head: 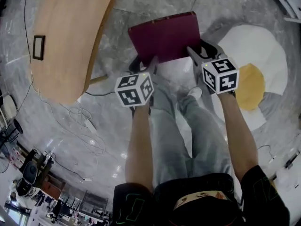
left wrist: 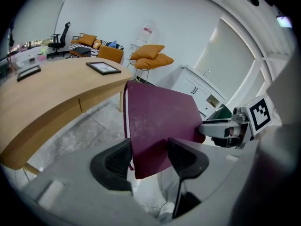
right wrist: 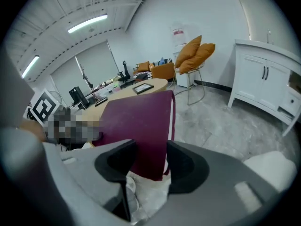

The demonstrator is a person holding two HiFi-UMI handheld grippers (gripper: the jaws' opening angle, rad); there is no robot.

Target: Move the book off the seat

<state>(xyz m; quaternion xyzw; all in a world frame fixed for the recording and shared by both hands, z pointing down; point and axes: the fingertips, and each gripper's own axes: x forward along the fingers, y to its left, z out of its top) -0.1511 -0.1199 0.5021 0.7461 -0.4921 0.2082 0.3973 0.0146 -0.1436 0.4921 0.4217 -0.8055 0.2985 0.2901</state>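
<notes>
in the air above the grey floor, in front of the person's legs, the maroon book (head: 164, 34) is carried nearly flat between two tools. the left gripper (head: 143, 64) has its jaws pinching the book's near left edge, and the right gripper (head: 200, 52) has its jaws pinching the near right edge. the book rests on no seat. the wooden counter (head: 66, 36) lies to the left and an egg-shaped cushion (head: 244, 36) to the right. this looks like the carry step. the next move calls for choosing a resting place, probably the counter, keeping both grips level, and lowering the book until it is supported before either grip loosens.
</notes>
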